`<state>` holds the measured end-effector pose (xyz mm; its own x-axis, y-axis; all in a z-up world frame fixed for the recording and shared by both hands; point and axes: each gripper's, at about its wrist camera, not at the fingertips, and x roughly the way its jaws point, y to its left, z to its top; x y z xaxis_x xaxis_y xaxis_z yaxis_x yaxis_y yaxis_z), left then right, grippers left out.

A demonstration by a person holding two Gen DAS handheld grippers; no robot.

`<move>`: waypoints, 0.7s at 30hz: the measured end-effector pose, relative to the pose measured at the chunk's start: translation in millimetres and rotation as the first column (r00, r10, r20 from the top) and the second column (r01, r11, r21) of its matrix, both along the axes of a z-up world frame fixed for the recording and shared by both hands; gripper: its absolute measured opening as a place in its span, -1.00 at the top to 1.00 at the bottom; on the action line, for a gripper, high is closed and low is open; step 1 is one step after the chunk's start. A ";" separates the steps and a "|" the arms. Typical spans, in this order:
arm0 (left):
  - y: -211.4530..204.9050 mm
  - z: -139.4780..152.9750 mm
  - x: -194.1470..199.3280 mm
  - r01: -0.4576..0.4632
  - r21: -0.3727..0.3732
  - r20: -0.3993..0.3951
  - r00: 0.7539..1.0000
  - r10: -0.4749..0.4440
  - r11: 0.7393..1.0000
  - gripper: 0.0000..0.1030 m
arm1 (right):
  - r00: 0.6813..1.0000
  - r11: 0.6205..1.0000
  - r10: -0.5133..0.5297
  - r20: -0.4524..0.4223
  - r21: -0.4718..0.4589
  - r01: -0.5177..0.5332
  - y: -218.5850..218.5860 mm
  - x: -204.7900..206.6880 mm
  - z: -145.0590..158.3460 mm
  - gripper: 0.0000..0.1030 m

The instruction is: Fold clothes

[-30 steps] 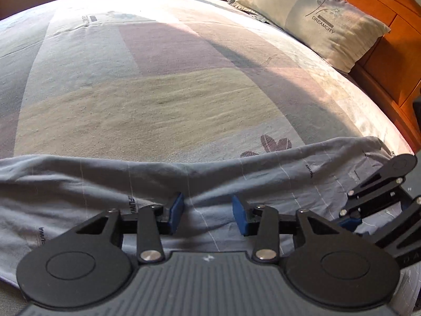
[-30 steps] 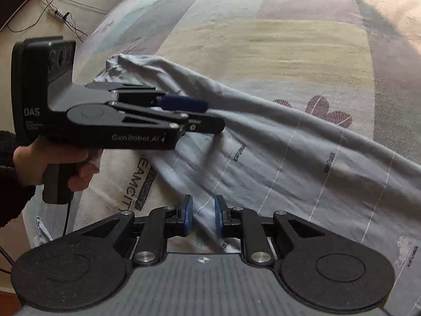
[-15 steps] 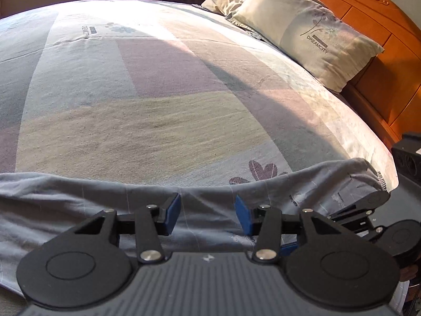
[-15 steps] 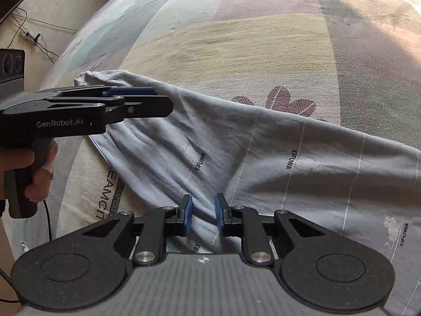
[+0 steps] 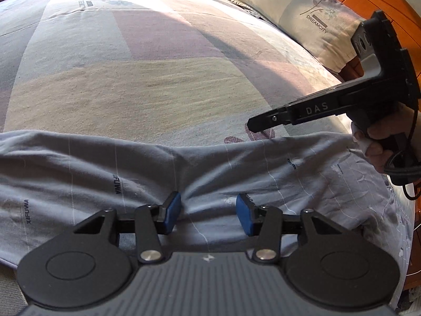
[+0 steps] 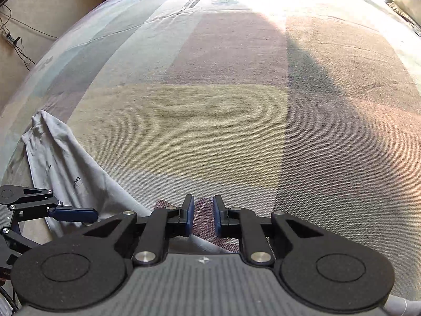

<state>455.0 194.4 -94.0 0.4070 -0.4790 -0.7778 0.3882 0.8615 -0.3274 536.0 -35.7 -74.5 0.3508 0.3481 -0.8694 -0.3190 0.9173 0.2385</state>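
A grey garment [image 5: 105,163] with thin white stripes and small printed words lies stretched across the near side of the bed. My left gripper [image 5: 208,213] hovers just over its middle, open wide, with nothing between the blue pads. My right gripper [image 6: 204,218] hangs over the garment's far edge, pads a narrow gap apart and holding nothing. In the left wrist view the right gripper [image 5: 260,125] shows from the side, held by a hand [image 5: 381,142]. The right wrist view shows the garment's [image 6: 58,158] left end and one finger of the left gripper [image 6: 73,214].
The bed sheet [image 5: 158,79] is a patchwork of beige, mauve and grey, partly sunlit. Pillows [image 5: 315,18] lean on an orange wooden headboard [image 5: 394,5] at the far right. Cables and a power strip [image 6: 10,39] lie on the floor to the left.
The right gripper has risen and swung from over the garment to its far edge, now facing across the bed. The left gripper has come closer over the garment's middle.
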 end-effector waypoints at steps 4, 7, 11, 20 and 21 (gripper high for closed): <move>6.3 10.4 -3.6 -0.029 -0.027 0.035 0.999 0.030 0.999 0.10 | 0.993 0.992 0.122 0.000 -0.027 -0.122 7.9 -29.3 4.0 0.69; 4.1 20.0 3.4 -0.022 -0.052 0.084 0.996 0.027 0.998 0.10 | 0.985 0.983 0.171 0.011 -0.070 -0.170 14.3 -49.4 2.4 0.69; -6.3 23.1 17.4 0.006 -0.052 0.121 0.993 0.001 0.999 0.09 | 0.976 0.971 0.213 0.049 -0.122 -0.206 22.9 -66.6 -0.7 0.64; -11.7 -0.2 9.4 0.025 -0.002 0.070 0.997 -0.025 1.000 0.09 | 0.932 0.931 0.351 0.087 -0.141 -0.337 32.7 -58.3 1.2 0.64; -11.0 1.0 8.3 0.027 0.002 0.073 0.997 -0.027 1.000 0.09 | 0.926 0.925 0.365 0.091 -0.144 -0.351 33.8 -57.4 1.5 0.63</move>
